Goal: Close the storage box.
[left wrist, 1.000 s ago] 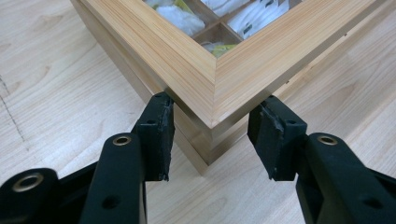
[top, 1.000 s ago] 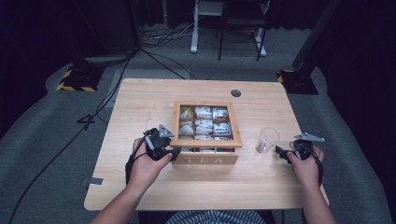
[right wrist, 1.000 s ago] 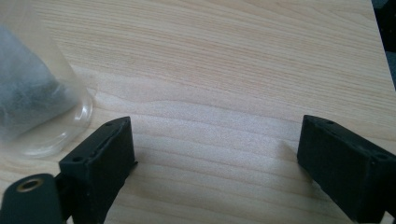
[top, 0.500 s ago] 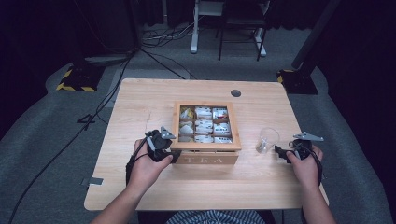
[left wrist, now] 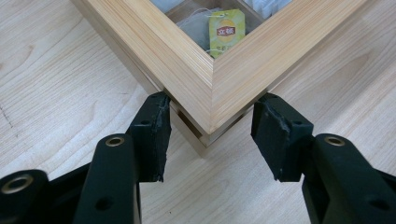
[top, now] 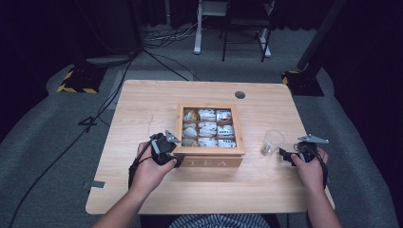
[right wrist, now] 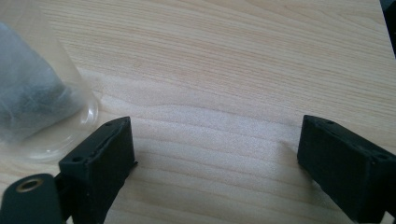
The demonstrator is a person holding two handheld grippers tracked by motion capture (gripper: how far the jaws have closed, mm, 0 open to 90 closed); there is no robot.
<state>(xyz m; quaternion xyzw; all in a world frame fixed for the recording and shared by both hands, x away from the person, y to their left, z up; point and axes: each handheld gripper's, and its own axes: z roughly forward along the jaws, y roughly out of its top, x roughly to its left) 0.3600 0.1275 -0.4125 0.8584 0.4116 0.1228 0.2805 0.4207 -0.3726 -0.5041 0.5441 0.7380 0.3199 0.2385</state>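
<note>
A wooden tea box (top: 209, 151) marked TEA sits mid-table, with several tea bags in its compartments. My left gripper (top: 177, 159) is at the box's front-left corner. In the left gripper view the jaws stand open astride that corner (left wrist: 210, 70), their pads (left wrist: 156, 135) close against its two sides. A tea bag with a yellow tag (left wrist: 226, 30) lies just inside. My right gripper (top: 283, 154) rests open on the table just right of a clear glass cup (top: 273, 142). The cup (right wrist: 70, 84) holds a tea bag (right wrist: 28, 93), and nothing is between the right gripper's (right wrist: 215, 154) jaws.
The wooden table (top: 152, 109) has a round cable hole (top: 240, 94) behind the box. Bare wood lies left of and behind the box. Beyond the table are cables on grey floor and a chair base (top: 228, 42).
</note>
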